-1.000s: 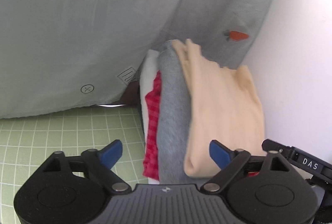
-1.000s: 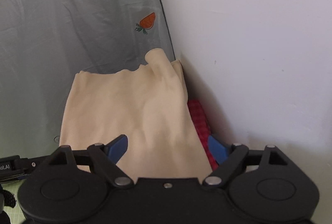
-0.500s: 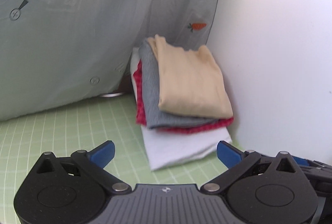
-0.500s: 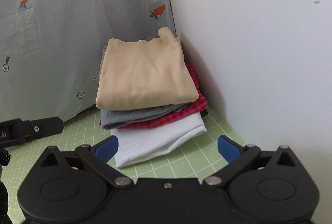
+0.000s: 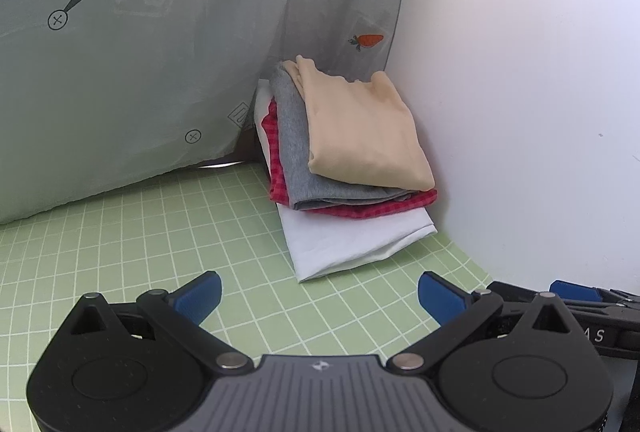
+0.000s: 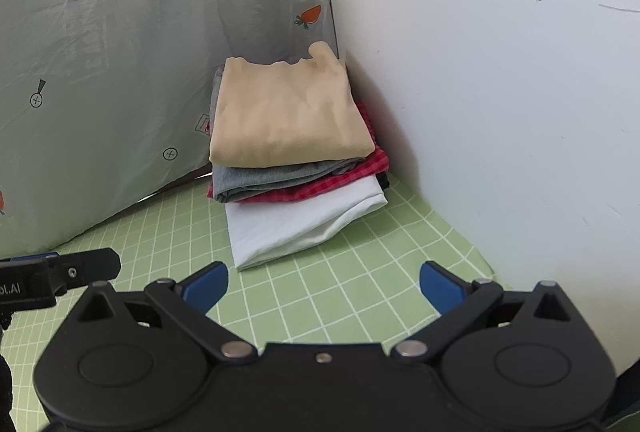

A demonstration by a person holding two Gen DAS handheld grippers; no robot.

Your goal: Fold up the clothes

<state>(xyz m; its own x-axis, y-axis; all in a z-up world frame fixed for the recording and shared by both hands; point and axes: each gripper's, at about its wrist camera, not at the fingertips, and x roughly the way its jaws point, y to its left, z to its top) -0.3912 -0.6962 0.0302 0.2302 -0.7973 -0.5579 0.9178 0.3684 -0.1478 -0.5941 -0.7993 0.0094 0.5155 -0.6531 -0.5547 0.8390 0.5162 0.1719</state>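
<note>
A stack of folded clothes sits in the corner on the green grid mat [image 5: 160,240]: a beige garment [image 5: 360,136] [image 6: 288,116] on top, then a grey one [image 5: 296,152] [image 6: 272,178], a red checked one [image 5: 360,208] [image 6: 360,168], and a white one [image 5: 352,240] [image 6: 304,224] at the bottom. My left gripper [image 5: 320,298] is open and empty, a short way in front of the stack. My right gripper [image 6: 324,286] is open and empty, also in front of the stack.
A grey sheet with carrot prints [image 5: 140,52] [image 6: 120,72] hangs behind and left of the stack. A white wall [image 5: 520,92] [image 6: 500,72] stands close on the right. The other gripper shows at the edge of each view [image 5: 580,296] [image 6: 60,268].
Both grippers have drawn back from the stack, which was close up between the fingers a second ago. The beige garment now lies free on top, and the whole stack shows.
</note>
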